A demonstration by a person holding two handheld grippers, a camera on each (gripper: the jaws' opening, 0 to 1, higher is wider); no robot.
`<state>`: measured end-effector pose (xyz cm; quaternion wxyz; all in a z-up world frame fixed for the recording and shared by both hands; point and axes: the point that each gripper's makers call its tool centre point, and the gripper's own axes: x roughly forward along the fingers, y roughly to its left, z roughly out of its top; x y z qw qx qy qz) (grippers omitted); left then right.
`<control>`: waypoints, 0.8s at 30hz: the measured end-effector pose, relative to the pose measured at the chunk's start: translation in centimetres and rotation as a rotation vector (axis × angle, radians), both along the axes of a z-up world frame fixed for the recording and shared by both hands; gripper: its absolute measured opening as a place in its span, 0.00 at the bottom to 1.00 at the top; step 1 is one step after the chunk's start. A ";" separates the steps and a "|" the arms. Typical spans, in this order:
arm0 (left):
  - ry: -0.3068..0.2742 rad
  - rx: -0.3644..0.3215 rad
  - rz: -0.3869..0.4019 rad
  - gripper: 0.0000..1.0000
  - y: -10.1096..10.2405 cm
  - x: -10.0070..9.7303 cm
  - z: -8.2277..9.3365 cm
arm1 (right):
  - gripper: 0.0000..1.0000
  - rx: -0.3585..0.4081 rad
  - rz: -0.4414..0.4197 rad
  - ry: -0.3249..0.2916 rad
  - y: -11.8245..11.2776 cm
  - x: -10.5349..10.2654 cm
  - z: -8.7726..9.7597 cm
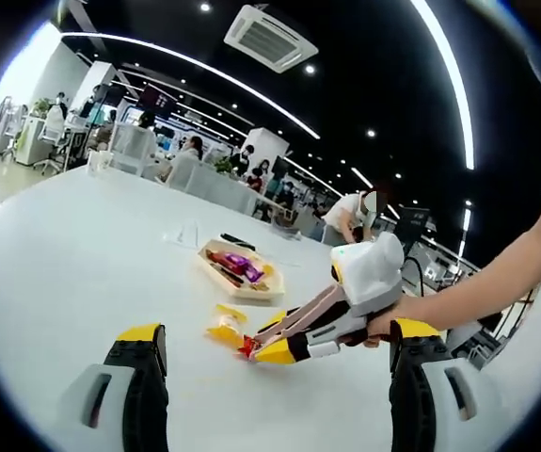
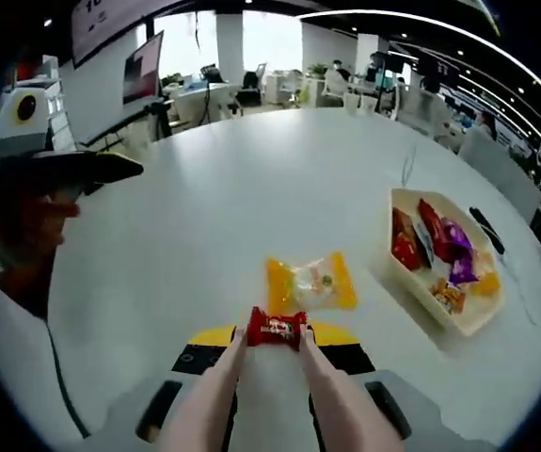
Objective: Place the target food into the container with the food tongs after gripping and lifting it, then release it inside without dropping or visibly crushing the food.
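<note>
A red wrapped candy (image 2: 275, 330) is pinched between the tips of pale pink food tongs (image 2: 223, 391). My right gripper (image 2: 272, 356) is shut on those tongs. In the left gripper view the right gripper (image 1: 294, 344) comes in from the right with the candy (image 1: 248, 347) at the tong tips, low over the white table. A yellow snack packet (image 2: 310, 282) (image 1: 225, 326) lies just beyond the candy. The cream container (image 2: 477, 325) (image 1: 215, 274) holds several wrapped snacks. My left gripper (image 1: 276, 331) stands open with nothing held.
The round white table (image 2: 251, 188) has bare room around the packet. A clear sign stand (image 1: 187, 234) is behind the container, and a dark pen-like item (image 2: 485, 229) lies beside it. A person's arm (image 1: 496, 278) holds the right gripper. Desks and people fill the background.
</note>
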<state>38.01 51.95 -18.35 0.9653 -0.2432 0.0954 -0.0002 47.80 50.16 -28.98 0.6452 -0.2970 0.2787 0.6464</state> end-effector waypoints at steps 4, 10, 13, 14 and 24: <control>0.005 -0.005 0.000 0.99 0.1 -0.2 -0.2 | 0.28 0.009 -0.003 0.002 0.3 0.1 0.1; 0.012 -0.014 -0.005 0.99 0.1 -0.2 -0.2 | 0.28 0.033 -0.016 -0.008 0.6 0.4 0.4; 0.009 -0.018 0.001 0.99 0.2 -0.1 -0.2 | 0.28 0.030 0.009 -0.028 0.9 0.5 0.1; 0.010 -0.020 0.002 0.99 0.2 -0.1 -0.2 | 0.28 0.022 0.028 -0.040 0.9 0.6 0.0; 0.019 -0.027 -0.004 0.99 -0.1 0.1 -0.5 | 0.29 0.019 0.083 -0.021 1.5 0.8 -0.5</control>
